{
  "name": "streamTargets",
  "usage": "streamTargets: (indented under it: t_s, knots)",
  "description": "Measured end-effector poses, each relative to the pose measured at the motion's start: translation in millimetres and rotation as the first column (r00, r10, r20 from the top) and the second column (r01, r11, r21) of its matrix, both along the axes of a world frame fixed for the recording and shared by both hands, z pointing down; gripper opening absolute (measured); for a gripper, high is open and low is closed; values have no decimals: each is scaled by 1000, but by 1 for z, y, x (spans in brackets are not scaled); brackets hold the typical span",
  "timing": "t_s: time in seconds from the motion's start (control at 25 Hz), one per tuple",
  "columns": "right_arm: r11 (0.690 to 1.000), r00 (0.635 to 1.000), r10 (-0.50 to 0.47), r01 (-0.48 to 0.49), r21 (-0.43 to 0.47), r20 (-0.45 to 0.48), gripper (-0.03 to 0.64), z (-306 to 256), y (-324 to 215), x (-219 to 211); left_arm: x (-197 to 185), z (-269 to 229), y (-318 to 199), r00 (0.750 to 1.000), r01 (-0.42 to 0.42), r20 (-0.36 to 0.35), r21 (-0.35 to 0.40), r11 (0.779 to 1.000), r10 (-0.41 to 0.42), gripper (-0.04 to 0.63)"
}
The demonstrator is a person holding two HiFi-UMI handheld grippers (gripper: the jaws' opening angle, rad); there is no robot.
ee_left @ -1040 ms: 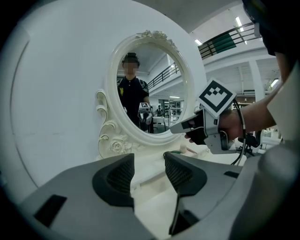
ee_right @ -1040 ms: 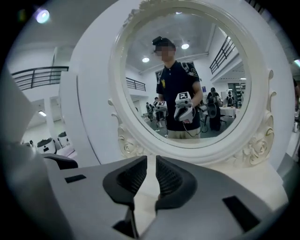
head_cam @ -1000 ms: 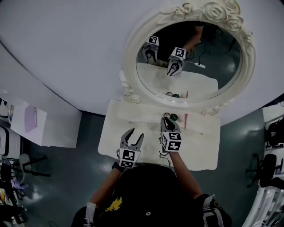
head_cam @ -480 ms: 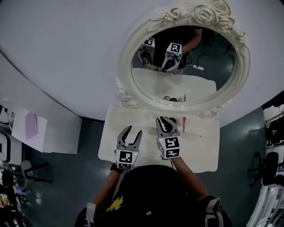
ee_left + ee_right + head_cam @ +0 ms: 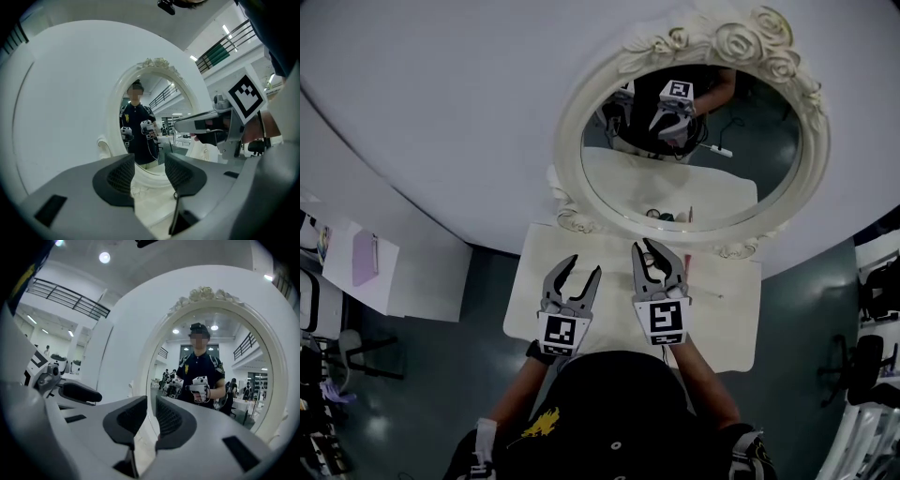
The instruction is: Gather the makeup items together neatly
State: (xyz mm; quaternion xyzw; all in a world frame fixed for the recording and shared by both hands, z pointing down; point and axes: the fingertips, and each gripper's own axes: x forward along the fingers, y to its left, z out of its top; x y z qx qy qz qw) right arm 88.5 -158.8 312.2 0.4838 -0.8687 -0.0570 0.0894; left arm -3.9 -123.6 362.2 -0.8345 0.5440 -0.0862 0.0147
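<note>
A white worktop stands against a curved white wall, with a dark floor showing on either side. An oval mirror in an ornate white frame rests at the back of the worktop and leans on the wall.

We hold both grippers side by side above the near half of the worktop, pointing toward the mirror. The left gripper has its jaws apart and nothing between the pads; through the gap we see only the mirror's lower rim and the worktop. The right gripper has its jaws drawn almost together, leaving a thin slit with nothing in it.

The makeup items lie at the back of the worktop, near the foot of the mirror. A thin red stick lies just right of the right gripper. A small green item appears only as a reflection in the glass, because the right gripper hides that spot. Neither gripper touches them.
</note>
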Motion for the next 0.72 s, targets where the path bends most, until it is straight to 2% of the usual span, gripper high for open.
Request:
streamTargets:
  t_s: [0.08,0.28,0.44,0.56,0.72]
  knots:
    - [1000,1000,-18,18,26,-8,72,-10,5,-4,6,-6,-2,1000,-6,-17,30,1000,7,212]
    - [998,999,-35,34,50,28,72,-29,10,-1,16,-20,-5,1000,-27,-3,50,998,28,209]
    - [999,998,-27,24,44,59,71,-35,9,6,20,-32,-3,999,-33,16,70,997,32,204]
    - [999,997,-18,15,42,71,67,-39,9,12,20,-39,-1,999,-31,-16,84,996,32,199]
    - [1000,995,-19,17,22,93,63,-32,7,20,15,-36,2,1000,-15,-12,71,997,16,195]
